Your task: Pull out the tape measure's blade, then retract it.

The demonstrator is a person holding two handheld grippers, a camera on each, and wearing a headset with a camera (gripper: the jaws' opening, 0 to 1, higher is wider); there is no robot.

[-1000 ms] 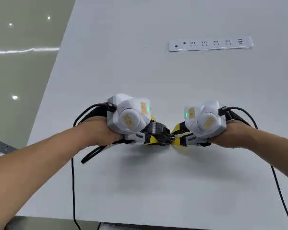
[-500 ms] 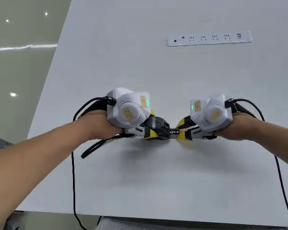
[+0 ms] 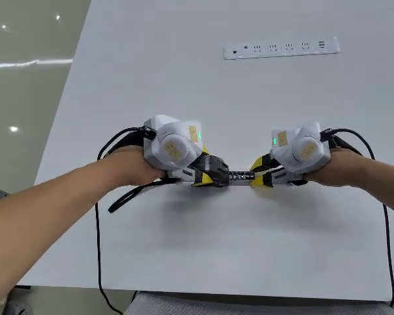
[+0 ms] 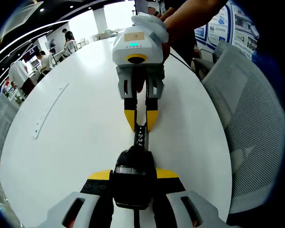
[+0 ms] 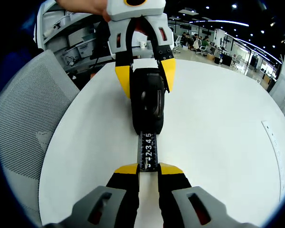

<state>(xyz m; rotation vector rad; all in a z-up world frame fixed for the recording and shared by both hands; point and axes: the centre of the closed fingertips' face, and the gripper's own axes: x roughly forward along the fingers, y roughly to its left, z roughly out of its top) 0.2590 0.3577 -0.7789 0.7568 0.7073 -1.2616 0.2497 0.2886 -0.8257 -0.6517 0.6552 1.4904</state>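
Observation:
A black tape measure case rests low over the white table, with my left gripper shut on its sides. A short length of black blade with white numbers runs out of the case toward my right gripper, which is shut on the blade's end. The two grippers face each other a short way apart in the head view.
A white power strip lies flat at the far side of the table. Black cables trail from both grippers toward the near edge. A grey mesh chair stands beside the table.
My right gripper has moved right, away from the left one, drawing a short stretch of blade out of the case. The case stays held in my left gripper.

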